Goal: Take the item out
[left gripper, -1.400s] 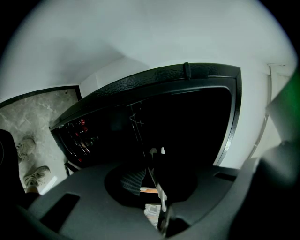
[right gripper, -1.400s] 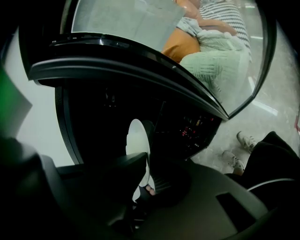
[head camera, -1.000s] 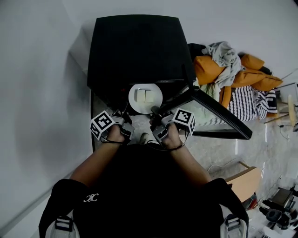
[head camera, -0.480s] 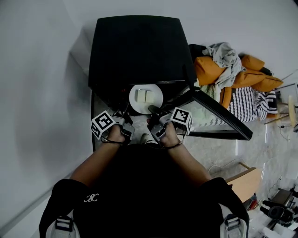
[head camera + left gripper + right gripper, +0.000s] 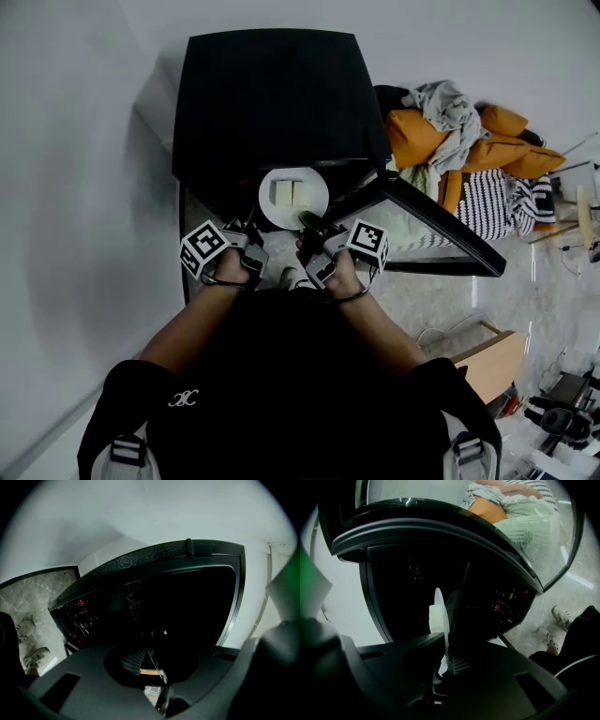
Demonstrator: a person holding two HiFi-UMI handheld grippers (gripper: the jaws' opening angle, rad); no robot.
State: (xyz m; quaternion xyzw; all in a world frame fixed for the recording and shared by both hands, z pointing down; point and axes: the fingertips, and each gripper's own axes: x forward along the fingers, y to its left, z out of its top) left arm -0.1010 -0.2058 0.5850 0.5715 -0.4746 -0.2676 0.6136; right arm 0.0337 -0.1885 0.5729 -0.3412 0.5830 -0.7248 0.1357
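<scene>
A white plate point(image 5: 293, 198) with two pale blocks point(image 5: 292, 192) on it sits at the mouth of the black oven point(image 5: 272, 94). My right gripper point(image 5: 310, 225) is shut on the plate's near rim. In the right gripper view the plate point(image 5: 439, 620) stands edge-on between the jaws of the right gripper point(image 5: 443, 660), with the blocks point(image 5: 433, 619) on its left face. My left gripper point(image 5: 246, 229) hovers just left of the plate, apart from it. The left gripper view shows the left gripper point(image 5: 152, 662) facing the dark oven cavity point(image 5: 187, 611); its jaws are too dark to read.
The oven door point(image 5: 441, 234) hangs open to the right, close beside my right hand. A pile of orange, grey and striped clothes point(image 5: 469, 141) lies beyond it. A white wall runs along the left. The person's shoes point(image 5: 548, 634) stand on the stone floor below.
The right gripper has tilted slightly with the plate held in it. The left gripper has stayed where it was.
</scene>
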